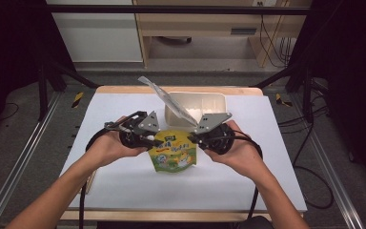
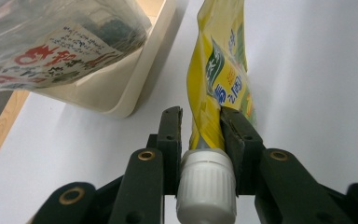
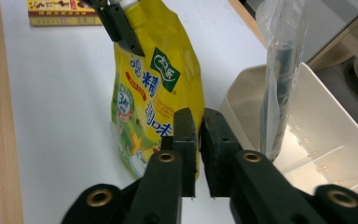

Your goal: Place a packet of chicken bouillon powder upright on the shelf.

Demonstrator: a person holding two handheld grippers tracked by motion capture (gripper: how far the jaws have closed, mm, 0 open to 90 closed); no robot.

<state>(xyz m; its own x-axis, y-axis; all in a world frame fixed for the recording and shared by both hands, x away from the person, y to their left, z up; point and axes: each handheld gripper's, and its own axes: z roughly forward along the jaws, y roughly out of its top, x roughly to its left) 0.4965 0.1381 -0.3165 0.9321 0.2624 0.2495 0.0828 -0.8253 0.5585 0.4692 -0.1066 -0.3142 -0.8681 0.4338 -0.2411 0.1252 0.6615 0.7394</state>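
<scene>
Where the high view shows the yellow pouch [image 1: 173,153] near the middle of the white desk [image 1: 124,181], both hands cover the spots where the fingers meet it. The left gripper [image 1: 145,137] takes its left edge, and that gripper's own view settles the grasp: its fingers [image 2: 171,135] are pressed onto the pouch's spout end, just above the white ribbed cap [image 2: 207,186], which the frame's bottom cuts off. The right gripper [image 1: 195,138] sits at the pouch's right edge; in the right gripper view its fingers [image 3: 186,140] stand narrowly apart, and whether they pinch the pouch's edge cannot be told. That view also shows a flat box [image 3: 61,11] at the desk's left edge. Farther off stands a cream bin [image 1: 217,102] with a clear plastic bag [image 1: 169,100] leaning out of it, its printed label [image 2: 51,56] blurred.
</scene>
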